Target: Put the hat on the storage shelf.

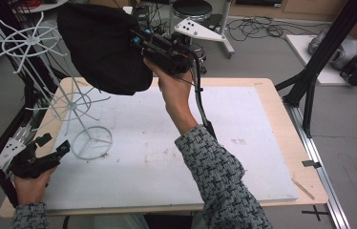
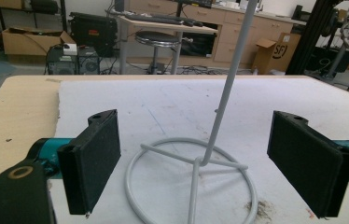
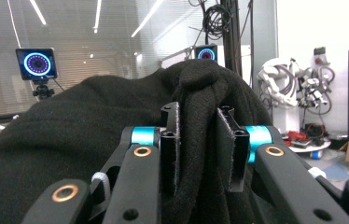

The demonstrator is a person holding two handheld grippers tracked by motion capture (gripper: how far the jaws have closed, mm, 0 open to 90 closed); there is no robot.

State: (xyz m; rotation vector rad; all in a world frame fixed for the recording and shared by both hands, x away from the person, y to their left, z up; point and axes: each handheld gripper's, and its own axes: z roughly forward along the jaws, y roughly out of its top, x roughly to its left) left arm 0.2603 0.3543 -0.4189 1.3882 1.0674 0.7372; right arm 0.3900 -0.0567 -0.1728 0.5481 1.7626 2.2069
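Pinching a bunched fold of the black knit beanie [image 3: 116,140] between nearly closed jaws, your right gripper [image 1: 141,43] holds the soft, slouching hat raised above the table's far edge, beside the white wire rack [image 1: 74,102]. Your left gripper [image 2: 193,158] gapes wide and empty around the rack's ring base, low over the scuffed white board [image 1: 243,157] on the wooden table [image 1: 286,119], with stools and cables behind.

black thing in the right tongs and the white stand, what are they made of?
Black hat: looks like soft knitted fabric, matte; it bunches and folds where the right tongs pinch it. White stand: apparently thin metal rod with a smooth, slightly glossy white coating; coated wire or plastic can't be ruled out.
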